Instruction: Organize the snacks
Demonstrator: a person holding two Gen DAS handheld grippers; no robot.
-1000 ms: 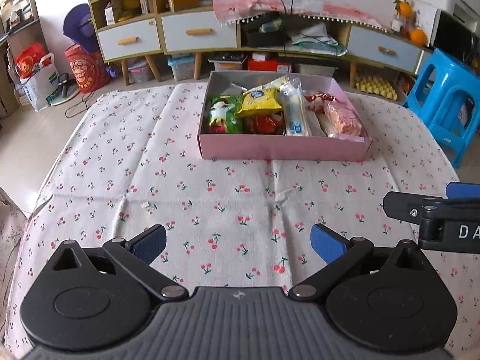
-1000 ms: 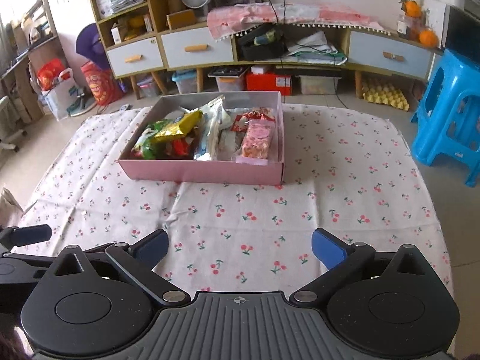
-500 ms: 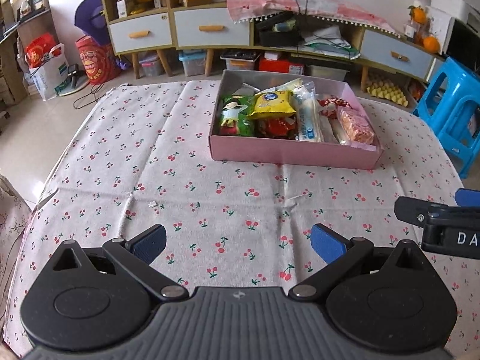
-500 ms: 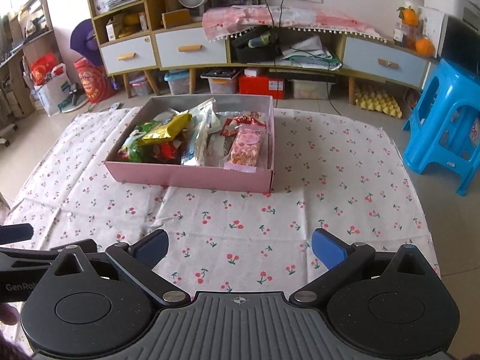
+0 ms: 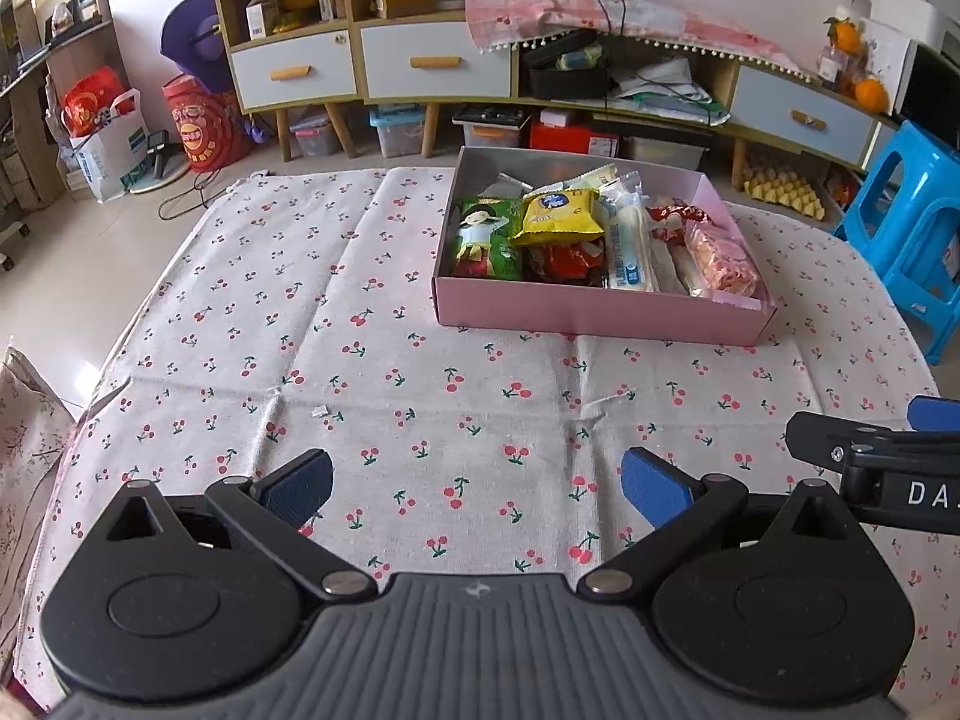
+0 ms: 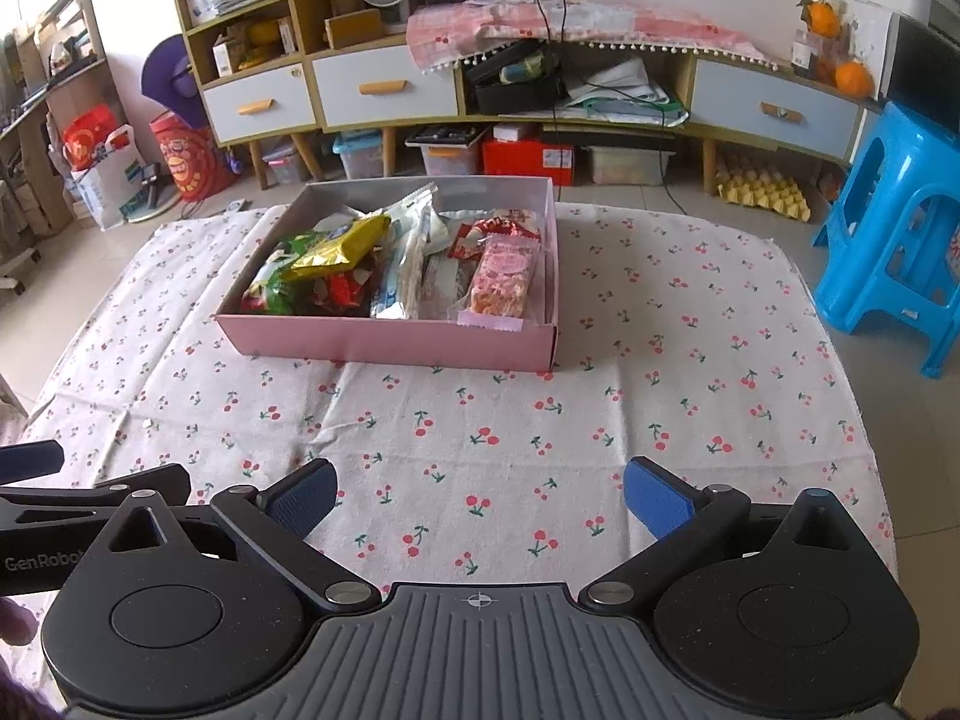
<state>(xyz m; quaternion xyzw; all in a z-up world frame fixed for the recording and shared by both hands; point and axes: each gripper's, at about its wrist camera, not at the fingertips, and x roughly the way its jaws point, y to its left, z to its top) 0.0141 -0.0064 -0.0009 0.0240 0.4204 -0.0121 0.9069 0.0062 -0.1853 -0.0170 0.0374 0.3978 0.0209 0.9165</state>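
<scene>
Snacks (image 5: 576,240) apparently all lay inside the pink box (image 5: 600,315); left gripper (image 5: 477,489) and right gripper (image 6: 480,498), well short of it, gaped empty.

Your surface: creased white cherry-print cloth (image 5: 372,360), matt weave. Pink cardboard box (image 6: 384,345), matt. Glossy plastic snack wrappers (image 5: 561,219). Blue textured rubbery finger pads (image 6: 303,495).

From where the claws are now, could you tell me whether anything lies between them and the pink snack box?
Nothing visible does: only bare cherry-print tablecloth lies between the left claw, the right claw and the pink box.
</scene>
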